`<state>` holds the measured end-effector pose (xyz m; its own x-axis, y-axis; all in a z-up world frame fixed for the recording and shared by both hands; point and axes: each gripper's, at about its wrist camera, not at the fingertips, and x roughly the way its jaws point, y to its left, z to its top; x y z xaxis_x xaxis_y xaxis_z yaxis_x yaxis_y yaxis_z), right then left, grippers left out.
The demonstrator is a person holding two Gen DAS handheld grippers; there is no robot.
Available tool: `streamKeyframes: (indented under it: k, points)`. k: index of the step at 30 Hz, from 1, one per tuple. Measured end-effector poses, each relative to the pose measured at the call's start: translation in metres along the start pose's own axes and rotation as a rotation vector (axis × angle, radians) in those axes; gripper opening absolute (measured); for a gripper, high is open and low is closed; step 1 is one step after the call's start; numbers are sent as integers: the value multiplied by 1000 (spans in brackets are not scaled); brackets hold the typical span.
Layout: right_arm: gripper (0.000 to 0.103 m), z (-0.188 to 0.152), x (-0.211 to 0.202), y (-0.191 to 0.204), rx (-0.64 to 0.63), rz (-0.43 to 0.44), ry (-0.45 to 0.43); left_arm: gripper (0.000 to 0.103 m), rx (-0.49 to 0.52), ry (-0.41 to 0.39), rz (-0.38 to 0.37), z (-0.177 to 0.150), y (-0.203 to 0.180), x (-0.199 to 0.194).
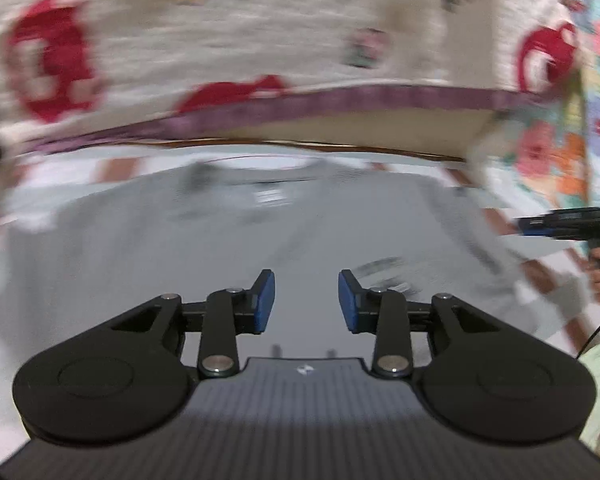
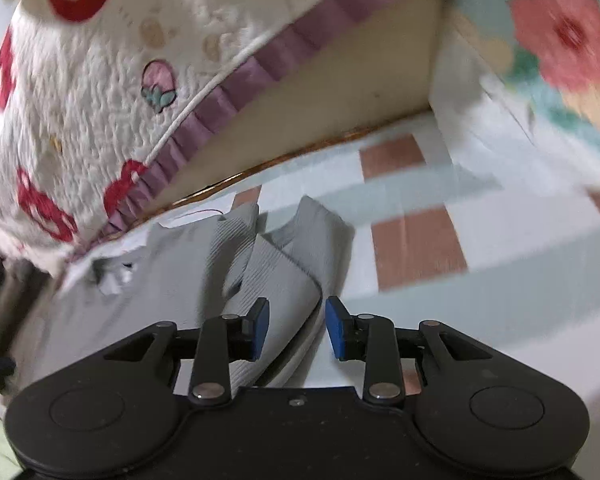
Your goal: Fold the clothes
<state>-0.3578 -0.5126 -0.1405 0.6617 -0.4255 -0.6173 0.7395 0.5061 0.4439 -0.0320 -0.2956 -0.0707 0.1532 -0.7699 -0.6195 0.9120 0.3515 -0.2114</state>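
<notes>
A: Across the middle of the left view: one grey shirt (image 1: 236,240), laid flat, neckline toward the top of the frame. Surface under it: bed sheet (image 2: 500,280), pale with brown squares. Flat spread likely chosen so folds run straight.

B: Item two?

A: Sleeve (image 2: 296,240), centre of the right view, doubled in over the shirt body, ribbed cloth showing. Reads as a first fold made; judgement only.

B: Backdrop?

A: Quilt (image 1: 220,32), white with red shapes and purple trim, upper half of both views. Floral cloth (image 2: 560,40), upper right. Neither part of the job.

B: Left tongs?

A: Left tongs (image 1: 307,302), lower centre, blue pads (image 1: 265,300) well apart, nothing between them, over the shirt's lower part. Contact with the cloth: cannot tell, view blurred.

B: Right tongs?

A: Right tongs (image 2: 293,328), lower centre, pads apart, gripping nothing. Sleeve's edge passes below the gap between them; touching or just above, cannot tell. Also seen at the right edge of the left view, hand on its grip.
</notes>
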Motion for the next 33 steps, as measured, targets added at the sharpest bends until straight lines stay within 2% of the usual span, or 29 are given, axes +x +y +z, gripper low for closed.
streamKeyframes:
  k: [5,7,9,12,13,14,15,18,21,24,25,26,28,30,31,33]
  points:
    - [44,1,30,-4,25,100,-3,32,16,37,-96,15,-54,74]
    - [44,-5,42,1,21,103,38,32,21,53,-131,21,-74,103]
    - [46,-7,50,3,5,71,45,32,34,61,-146,22,-88,119]
    - [44,-6,58,-1,1,69,12,32,41,63,-151,23,-100,135]
    - [32,-5,59,-2,-5,80,1,32,39,64,-148,23,-102,140]
    - [4,-2,57,-1,-22,98,-8,32,31,66,-147,22,-103,143]
    - [2,1,51,0,-35,110,-25,32,21,67,-152,22,-104,143]
    - [2,8,-2,3,-19,128,-116,32,0,71,-174,20,-108,144]
    - [2,6,-43,-4,-2,155,-139,32,63,67,-236,17,-123,140]
    - [8,12,-26,-20,54,108,-102,34,170,54,-319,17,-150,143]
    - [8,15,-19,-26,92,94,-93,39,197,57,-340,18,-159,146]
    - [8,18,-12,-31,129,81,-84,50,214,68,-355,19,-169,151]
    - [14,24,0,-38,149,64,-66,54,210,90,-341,22,-186,166]
    - [30,28,9,-46,161,71,-39,61,184,135,-284,23,-198,187]
    - [32,28,12,-51,180,81,-22,65,175,160,-236,23,-203,197]
    - [35,27,17,-62,240,124,6,61,170,177,-160,19,-206,208]
